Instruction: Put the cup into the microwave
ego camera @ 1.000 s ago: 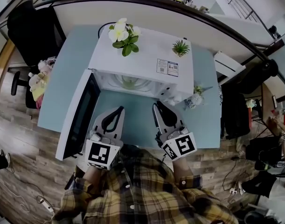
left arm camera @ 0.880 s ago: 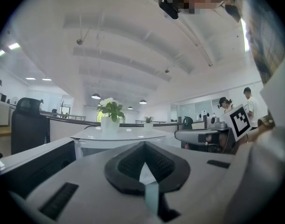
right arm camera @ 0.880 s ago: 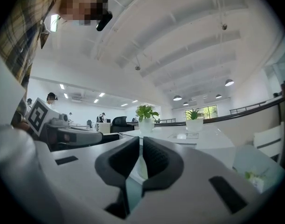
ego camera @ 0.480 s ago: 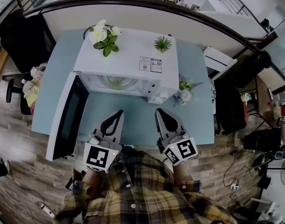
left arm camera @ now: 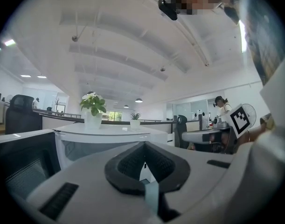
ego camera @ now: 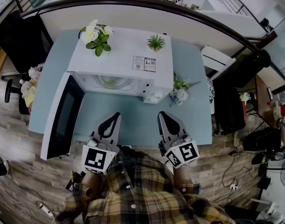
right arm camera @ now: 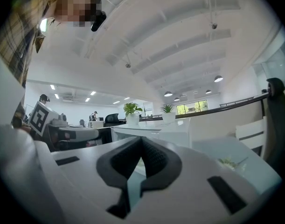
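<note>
The white microwave [ego camera: 119,59] stands on the light blue table [ego camera: 133,125] with its door [ego camera: 63,118] swung wide open to the left. Inside the cavity I see a round glass turntable [ego camera: 109,82]; whether a cup stands on it I cannot tell. Some small white objects [ego camera: 154,97] sit by the microwave's front right corner. My left gripper [ego camera: 115,115] and right gripper [ego camera: 162,115] hover side by side over the table, a short way in front of the opening. Both are shut with nothing in them. The left gripper view shows the jaws [left arm camera: 144,144] aimed at the microwave [left arm camera: 109,134]; the right jaws [right arm camera: 141,140] point the same way.
A white-flowered plant [ego camera: 95,34] and a small green plant [ego camera: 155,42] stand on the microwave. A little bouquet [ego camera: 179,91] rests on the table to the right. A black office chair [ego camera: 21,31] stands far left, a white chair [ego camera: 217,59] on the right.
Both grippers have drawn back from the microwave opening toward me, and the gap between their tips and the microwave has grown. The door stays open.
</note>
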Demonstrator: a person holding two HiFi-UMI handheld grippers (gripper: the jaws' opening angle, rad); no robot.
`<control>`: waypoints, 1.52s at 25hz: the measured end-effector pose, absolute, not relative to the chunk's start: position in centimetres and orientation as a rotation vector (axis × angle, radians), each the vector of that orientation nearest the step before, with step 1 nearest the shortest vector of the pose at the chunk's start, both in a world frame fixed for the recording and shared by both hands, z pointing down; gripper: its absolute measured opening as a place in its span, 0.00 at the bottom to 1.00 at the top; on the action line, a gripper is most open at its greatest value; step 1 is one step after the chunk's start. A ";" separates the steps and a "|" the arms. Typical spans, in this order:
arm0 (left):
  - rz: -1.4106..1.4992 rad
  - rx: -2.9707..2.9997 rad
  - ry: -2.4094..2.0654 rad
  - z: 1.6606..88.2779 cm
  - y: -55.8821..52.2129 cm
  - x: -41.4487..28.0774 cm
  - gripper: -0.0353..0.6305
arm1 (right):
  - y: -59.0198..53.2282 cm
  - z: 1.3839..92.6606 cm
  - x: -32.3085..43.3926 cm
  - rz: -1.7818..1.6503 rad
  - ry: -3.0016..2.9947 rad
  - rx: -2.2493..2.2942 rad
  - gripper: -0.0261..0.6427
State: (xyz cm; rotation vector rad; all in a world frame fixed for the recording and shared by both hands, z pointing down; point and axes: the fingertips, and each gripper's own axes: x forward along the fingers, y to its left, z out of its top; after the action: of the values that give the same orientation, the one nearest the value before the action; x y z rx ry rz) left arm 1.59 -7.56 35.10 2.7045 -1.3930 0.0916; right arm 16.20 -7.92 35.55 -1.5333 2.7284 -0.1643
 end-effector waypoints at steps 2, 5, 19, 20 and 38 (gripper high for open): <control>0.096 2.702 -1.411 35.2 -7.7 1.5 0.04 | -8.0 35.6 16.3 -0.165 2.728 -1.536 0.04; 0.108 2.688 -1.414 35.4 -7.7 1.5 0.04 | -8.1 35.8 16.6 -0.171 2.730 -1.538 0.04; 0.142 2.676 -1.402 35.9 -7.5 1.9 0.04 | -8.3 36.2 16.8 -0.189 2.725 -1.527 0.04; 0.140 2.677 -1.402 36.0 -7.5 1.9 0.04 | -8.3 36.2 16.8 -0.190 2.725 -1.526 0.04; 0.141 2.671 -1.401 35.9 -7.0 1.6 0.04 | -7.8 36.2 16.5 -0.209 2.717 -1.520 0.04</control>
State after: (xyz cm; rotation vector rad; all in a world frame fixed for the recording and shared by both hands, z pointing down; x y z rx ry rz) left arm 1.62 -7.03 35.94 2.6708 -1.4007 0.1408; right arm 16.49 -7.81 36.17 -1.5203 2.7167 -0.2089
